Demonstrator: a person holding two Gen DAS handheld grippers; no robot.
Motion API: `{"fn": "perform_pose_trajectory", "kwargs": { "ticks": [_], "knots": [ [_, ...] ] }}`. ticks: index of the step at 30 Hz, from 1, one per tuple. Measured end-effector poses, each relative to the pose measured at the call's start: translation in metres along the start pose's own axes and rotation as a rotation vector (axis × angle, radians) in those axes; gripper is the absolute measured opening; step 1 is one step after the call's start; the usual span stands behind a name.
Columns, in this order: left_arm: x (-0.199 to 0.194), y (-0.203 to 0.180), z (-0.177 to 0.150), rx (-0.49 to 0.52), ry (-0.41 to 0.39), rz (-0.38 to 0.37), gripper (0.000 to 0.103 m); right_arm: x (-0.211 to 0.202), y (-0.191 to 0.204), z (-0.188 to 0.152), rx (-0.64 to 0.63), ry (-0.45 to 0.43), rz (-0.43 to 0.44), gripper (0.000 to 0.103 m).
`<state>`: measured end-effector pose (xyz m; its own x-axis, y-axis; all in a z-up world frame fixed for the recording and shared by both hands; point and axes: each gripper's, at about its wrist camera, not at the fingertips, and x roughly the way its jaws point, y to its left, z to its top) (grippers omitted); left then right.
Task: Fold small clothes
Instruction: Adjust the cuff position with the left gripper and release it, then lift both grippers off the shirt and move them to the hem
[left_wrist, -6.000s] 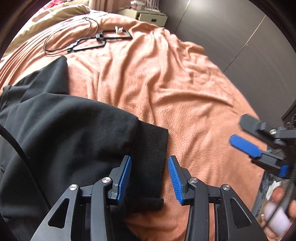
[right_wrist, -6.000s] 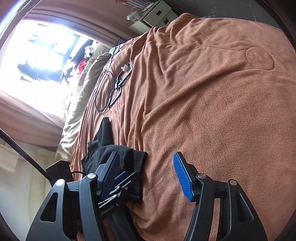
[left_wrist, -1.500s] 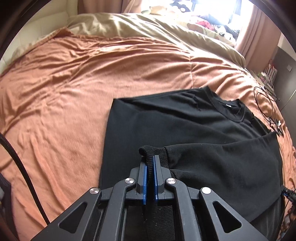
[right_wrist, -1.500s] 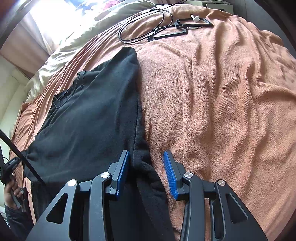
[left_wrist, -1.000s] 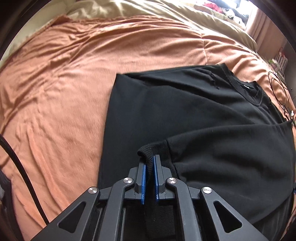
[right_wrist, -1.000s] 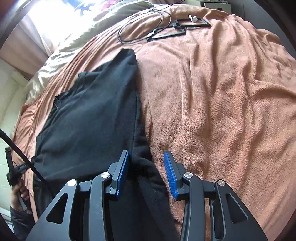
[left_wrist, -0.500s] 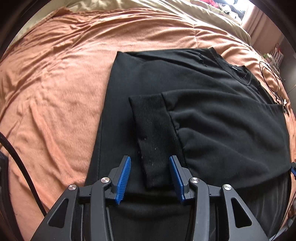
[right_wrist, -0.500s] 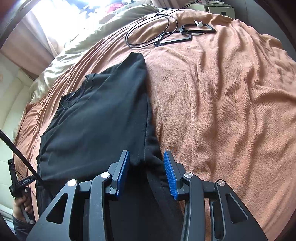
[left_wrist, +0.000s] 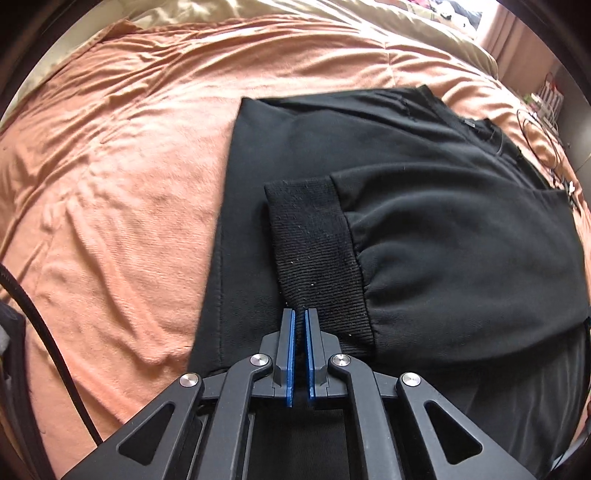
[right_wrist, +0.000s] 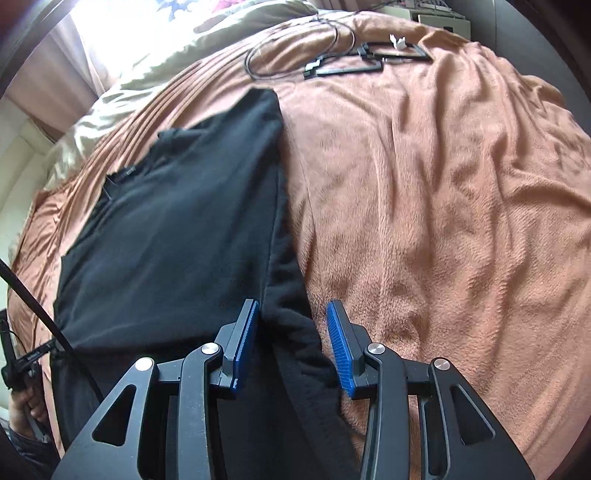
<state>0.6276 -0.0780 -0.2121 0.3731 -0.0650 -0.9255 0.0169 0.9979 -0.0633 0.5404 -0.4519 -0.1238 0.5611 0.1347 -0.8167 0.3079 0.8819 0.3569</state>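
A black sweater (left_wrist: 461, 236) lies flat on the orange blanket (left_wrist: 110, 166), one sleeve folded across its body. That sleeve's ribbed cuff (left_wrist: 314, 240) rests flat on the sweater. My left gripper (left_wrist: 299, 314) is shut, its tips right at the cuff's near corner, and no fabric shows between the pads. In the right wrist view the sweater (right_wrist: 177, 221) stretches up to the left. My right gripper (right_wrist: 291, 306) stands open over the sweater's right side edge. A ridge of black fabric lies between its fingers, with blanket showing beside the right pad.
A looped cable (right_wrist: 295, 48) and black frames (right_wrist: 369, 62) lie at the blanket's far end. A beige duvet (left_wrist: 332, 18) lies beyond the sweater. A hand (right_wrist: 22, 406) holds the left gripper at the right wrist view's left edge. Bare blanket (right_wrist: 443, 221) spreads right of the sweater.
My left gripper let go of the cuff, which now lies flat on the sweater. Its jaws opened wide around the cuff, then shut again at the cuff's near corner. The right gripper stayed put.
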Motion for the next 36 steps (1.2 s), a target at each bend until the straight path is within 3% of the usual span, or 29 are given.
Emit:
{"fn": "perform_pose_trajectory", "kwargs": {
  "ticks": [7,13,23,30,32,34,36],
  "knots": [
    [-0.02,0.004,-0.005,-0.006,-0.026,-0.021,0.006,-0.013,0.001,-0.004,0.0,-0.032,0.002,0.036],
    [-0.062,0.017,-0.02,-0.036,-0.066,-0.053,0.009,-0.043,0.007,-0.02,-0.063,-0.05,0.038,0.036],
    [-0.142,0.034,-0.074,-0.057,-0.161,-0.115,0.011,-0.137,0.018,-0.065,-0.117,-0.134,0.027,0.037],
    [-0.187,0.045,-0.122,-0.083,-0.213,-0.164,0.012,-0.206,0.012,-0.108,-0.135,-0.183,0.019,0.055],
    [-0.198,0.048,-0.134,-0.088,-0.23,-0.171,0.022,-0.223,0.01,-0.121,-0.136,-0.194,0.009,0.063],
    [-0.213,0.052,-0.15,-0.094,-0.262,-0.178,0.044,-0.238,0.01,-0.132,-0.141,-0.209,0.0,0.071],
    [-0.223,0.055,-0.162,-0.091,-0.289,-0.176,0.05,-0.252,0.012,-0.145,-0.147,-0.218,-0.007,0.077]
  ]
}}
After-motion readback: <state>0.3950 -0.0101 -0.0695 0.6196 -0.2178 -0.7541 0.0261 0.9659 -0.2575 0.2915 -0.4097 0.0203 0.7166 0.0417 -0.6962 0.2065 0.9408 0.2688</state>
